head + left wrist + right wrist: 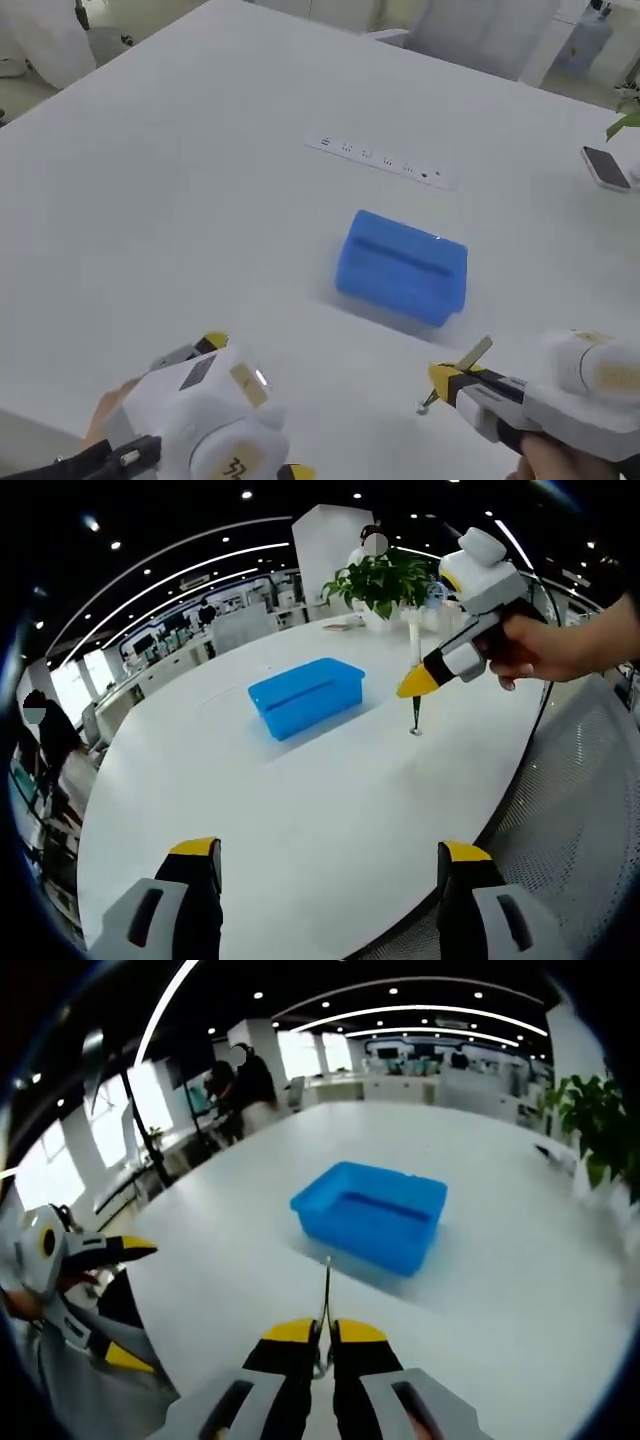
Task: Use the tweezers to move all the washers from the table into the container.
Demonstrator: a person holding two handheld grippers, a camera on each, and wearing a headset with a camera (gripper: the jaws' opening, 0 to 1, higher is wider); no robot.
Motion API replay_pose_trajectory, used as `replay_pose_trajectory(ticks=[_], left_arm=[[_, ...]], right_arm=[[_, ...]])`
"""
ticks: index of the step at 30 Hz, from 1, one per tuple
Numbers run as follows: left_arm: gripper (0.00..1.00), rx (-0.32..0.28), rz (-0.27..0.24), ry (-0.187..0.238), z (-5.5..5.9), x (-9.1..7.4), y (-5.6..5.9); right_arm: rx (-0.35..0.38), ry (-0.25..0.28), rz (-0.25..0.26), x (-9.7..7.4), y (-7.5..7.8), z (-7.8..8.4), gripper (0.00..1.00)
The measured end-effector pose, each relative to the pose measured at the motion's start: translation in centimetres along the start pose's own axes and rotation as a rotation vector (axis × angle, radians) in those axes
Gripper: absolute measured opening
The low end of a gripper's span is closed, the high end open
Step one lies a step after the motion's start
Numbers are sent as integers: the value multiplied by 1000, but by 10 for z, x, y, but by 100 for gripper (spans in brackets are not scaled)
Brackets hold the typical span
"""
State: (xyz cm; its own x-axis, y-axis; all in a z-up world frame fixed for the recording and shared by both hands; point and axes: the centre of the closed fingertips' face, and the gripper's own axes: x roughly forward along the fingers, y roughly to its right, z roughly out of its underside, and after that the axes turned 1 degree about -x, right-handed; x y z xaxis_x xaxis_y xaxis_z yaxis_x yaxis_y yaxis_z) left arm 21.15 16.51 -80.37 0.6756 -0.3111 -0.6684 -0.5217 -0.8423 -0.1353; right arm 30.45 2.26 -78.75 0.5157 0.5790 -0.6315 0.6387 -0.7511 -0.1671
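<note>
1. Table [180,200]: white and broad; it carries every item listed below.

2. Container [400,268]: a blue rectangular tub, open at the top. It stands on the table near the middle of the head view, beyond both hand-held grippers. In the right gripper view the container [370,1210] lies straight ahead of the jaws. In the left gripper view the container [305,695] lies ahead and slightly left.

3. Left hand-held gripper [255,408]: low at the near table edge. In its own view the left hand-held gripper [330,852] has its yellow-tipped jaws spread wide, with nothing between them.

4. Right hand-held gripper [445,378]: held in a hand [540,645], near the container on its near side. Its jaws are pressed together on the tweezers [325,1285].

5. Power strip [380,160]: white, lying flat beyond the container.

6. Tweezers [415,715]: these point down, tips at the table surface, well short of the container. Whether the tips hold a washer cannot be told; the washers are too small to make out.

7. Phone [605,168]: lying at the far right table edge.
</note>
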Motion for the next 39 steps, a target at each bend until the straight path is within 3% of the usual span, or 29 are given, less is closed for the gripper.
replay_pose_trajectory(ticks=[7,19,30,35,39], left_arm=[[91,-1,-2,2,0,0,0],[91,-10,-5,3,0,0,-1],[91,-12,-8,2,0,0,-2],[91,-12,-6,-4,1,1,-2],[91,-11,-5,-15,3,1,-2]], right_arm=[[-38,53,-10,-10,-4,-31,2],[-84,149,12,-13,6,-86,2],[-127,202,44,6,21,-124,2],[-122,211,65,19,37,-134,2],[-124,190,89,35,52,-130,2]])
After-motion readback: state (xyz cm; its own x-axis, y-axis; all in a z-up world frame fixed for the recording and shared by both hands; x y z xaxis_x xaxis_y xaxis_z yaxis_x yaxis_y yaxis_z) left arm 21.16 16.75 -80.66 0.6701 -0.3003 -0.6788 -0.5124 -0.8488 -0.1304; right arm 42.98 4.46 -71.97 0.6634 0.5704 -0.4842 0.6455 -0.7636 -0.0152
